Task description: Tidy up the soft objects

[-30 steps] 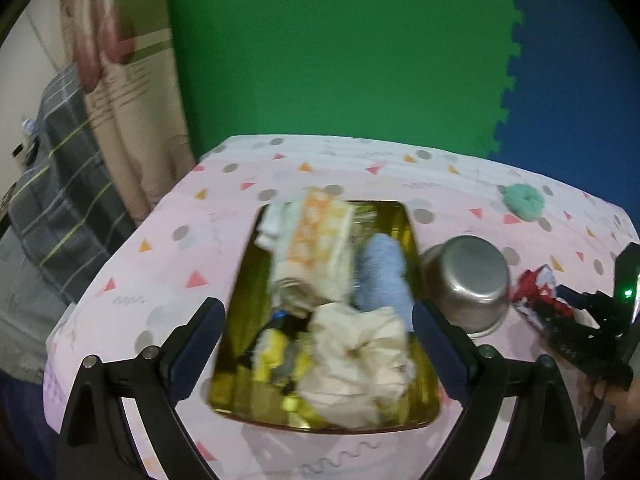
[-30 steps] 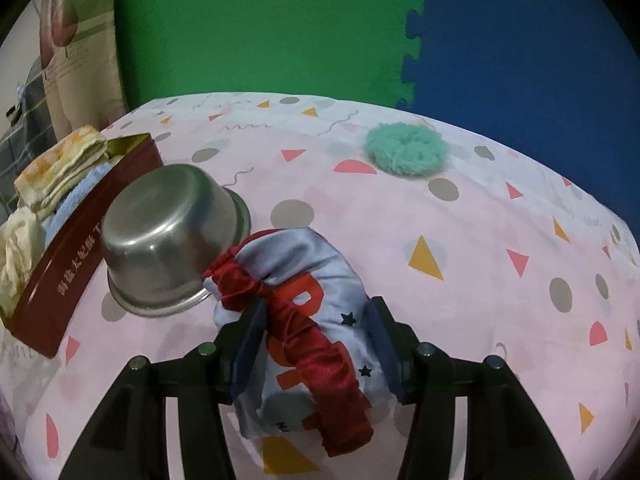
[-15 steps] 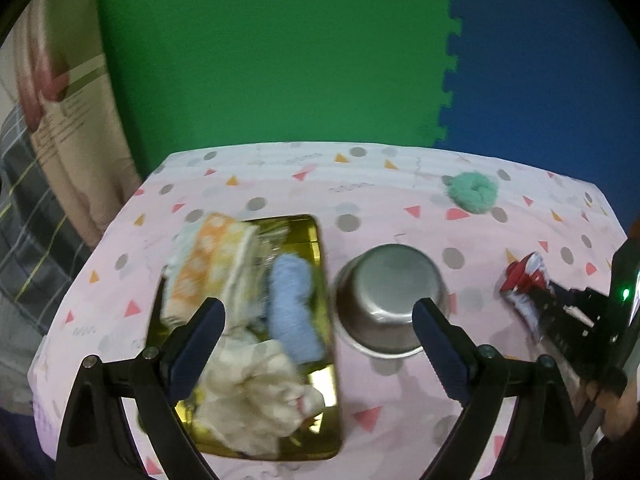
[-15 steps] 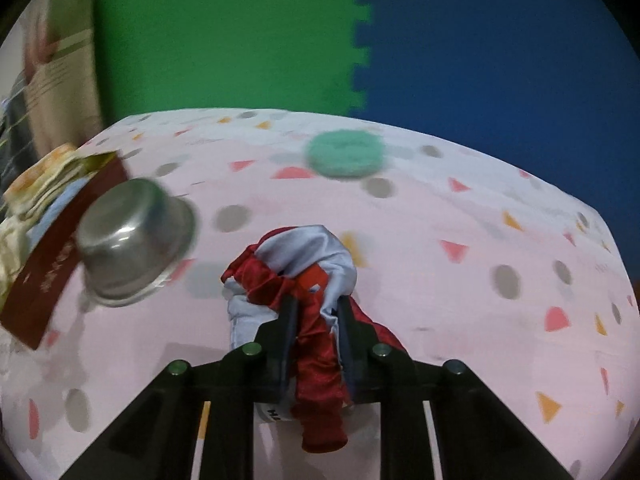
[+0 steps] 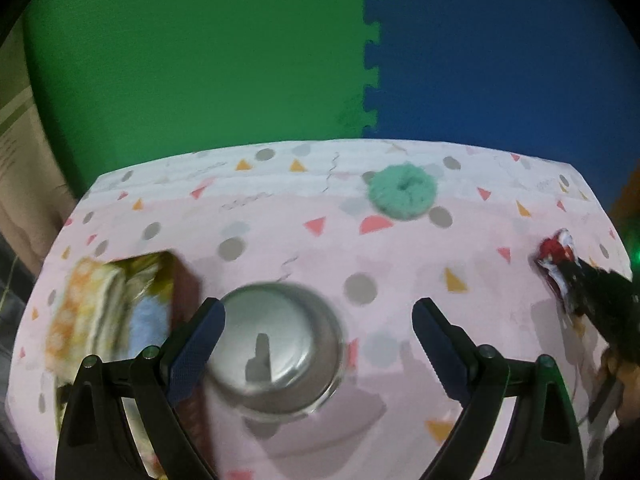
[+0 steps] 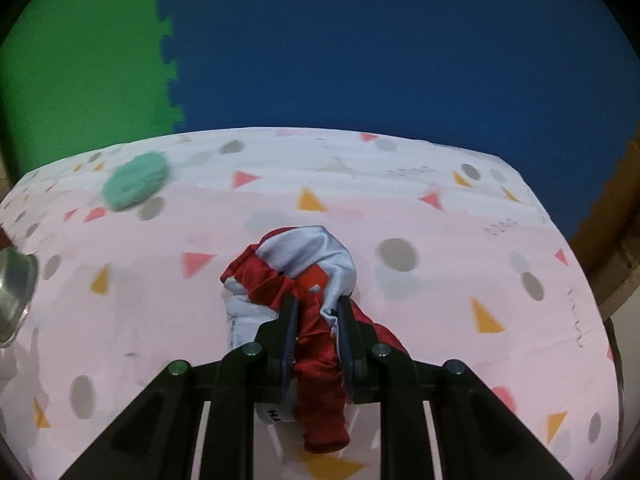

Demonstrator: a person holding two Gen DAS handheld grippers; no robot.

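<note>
Green and blue foam mats back a counter point(image 5: 280, 248) draped in a pink cloth printed with dots and triangles. At its left edge sits a gold-lined tin point(image 5: 176, 280) already packed with soft things: an orange-patterned towel point(image 5: 80, 312) and a light blue cloth point(image 5: 150, 320). A steel bowl point(image 5: 276, 348) stands upside down just beside the tin, and a teal fluffy scrunchie point(image 5: 402, 192) lies well apart, toward the far edge.

The step in hand looks like a pickup. The right claw point(image 6: 316, 332) is clenched on the red and silver satin garment point(image 6: 304, 268), its pads pinching the red ruffled band while the rest of the bundle bulges forward over the cloth. Whether the garment has left the counter cannot be told. The left claw point(image 5: 316, 340) hangs released, jaws spread wide with nothing between them, poised above the bowl.

Next, by my reading, the garment must be carried leftward past the bowl and let go over the tin. Slippery satin held by one fold may sag or slide out on the way. The scrunchie is not yet gathered.
</note>
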